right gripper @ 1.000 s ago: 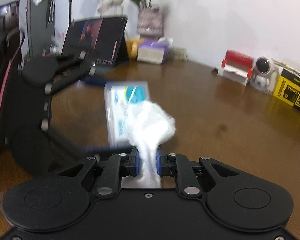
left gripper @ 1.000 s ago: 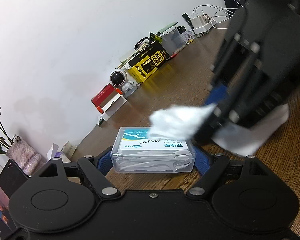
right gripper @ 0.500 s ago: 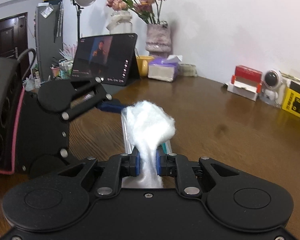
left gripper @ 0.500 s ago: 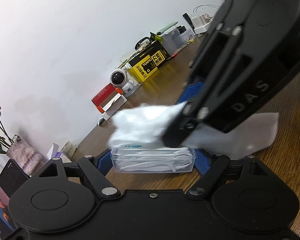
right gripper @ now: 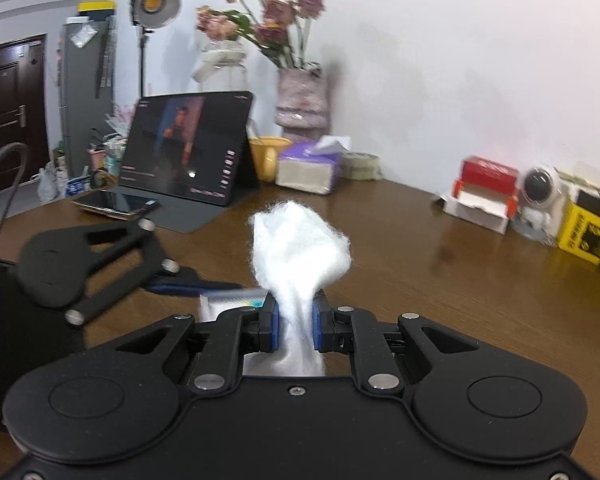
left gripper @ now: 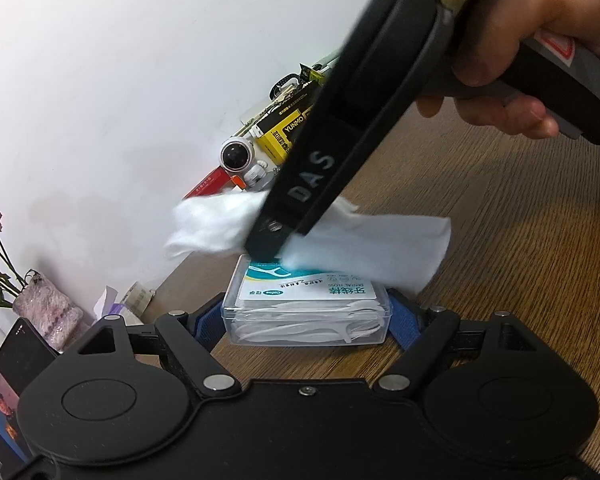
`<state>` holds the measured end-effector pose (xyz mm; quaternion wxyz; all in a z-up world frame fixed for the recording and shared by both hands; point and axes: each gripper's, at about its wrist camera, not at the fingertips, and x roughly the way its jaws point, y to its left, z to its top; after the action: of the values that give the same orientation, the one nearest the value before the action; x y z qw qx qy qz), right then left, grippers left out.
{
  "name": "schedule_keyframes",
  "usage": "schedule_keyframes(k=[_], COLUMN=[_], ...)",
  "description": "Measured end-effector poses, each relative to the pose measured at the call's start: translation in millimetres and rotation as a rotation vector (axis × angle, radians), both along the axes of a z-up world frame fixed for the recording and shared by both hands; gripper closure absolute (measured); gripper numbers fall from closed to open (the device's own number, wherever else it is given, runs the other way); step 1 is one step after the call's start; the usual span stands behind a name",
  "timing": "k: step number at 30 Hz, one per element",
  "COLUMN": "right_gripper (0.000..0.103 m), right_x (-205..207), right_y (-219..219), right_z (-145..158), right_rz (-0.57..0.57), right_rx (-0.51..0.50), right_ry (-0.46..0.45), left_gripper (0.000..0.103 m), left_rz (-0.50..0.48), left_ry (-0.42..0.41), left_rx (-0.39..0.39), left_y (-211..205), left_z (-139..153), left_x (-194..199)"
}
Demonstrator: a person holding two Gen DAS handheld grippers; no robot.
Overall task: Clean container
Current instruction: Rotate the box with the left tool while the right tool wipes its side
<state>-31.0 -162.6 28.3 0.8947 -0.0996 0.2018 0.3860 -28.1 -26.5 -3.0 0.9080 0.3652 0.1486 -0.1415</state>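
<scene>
Clear plastic walls show this container (left gripper: 307, 312) to be a small box of floss picks, lying flat on the wooden table (left gripper: 520, 216) with its printed label up. The left gripper (left gripper: 307, 318) has a blue pad pressed against each short end of the box, which I take as bracing it so wiping cannot push it along the table. The right gripper (right gripper: 294, 322) is pinched tight on a white wipe (right gripper: 298, 240), a bunched tuft sticking out ahead of its pads, probably to give a soft wad for rubbing the lid.

From the left wrist view, that gripper slants down from the upper right, a hand (left gripper: 540, 20) on its handle, its tip at the far edge of the lid and the wipe's loose tail draped over the far right corner. Whether the wad presses on the lid is hidden there. Only a blurred sliver of the box shows in the right wrist view, but the pinch itself is plain.
</scene>
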Motion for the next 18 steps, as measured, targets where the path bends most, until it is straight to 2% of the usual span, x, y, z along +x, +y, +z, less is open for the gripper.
schedule_keyframes(k=[8,14,18], right_gripper=[0.087,0.087,0.087], right_x=[1.7,-16.5,-27.3], right_y=[-20.3,-32.9,-27.3], right_z=[-26.5,-30.7,-29.9], right_rz=[-0.091,-0.085,-0.077], right_rx=[-0.047,-0.031,-0.055], right_ry=[0.097,0.109,0.094], left_gripper=[0.022,0.022,0.022], left_rz=[0.0,-0.001,0.0], left_ry=[-0.001,-0.002,-0.003], left_rx=[0.001,0.001,0.001], left_y=[10.8,15.7,15.7], left_z=[-1.4,-3.4,-4.3], left_x=[30.7,41.0,42.8])
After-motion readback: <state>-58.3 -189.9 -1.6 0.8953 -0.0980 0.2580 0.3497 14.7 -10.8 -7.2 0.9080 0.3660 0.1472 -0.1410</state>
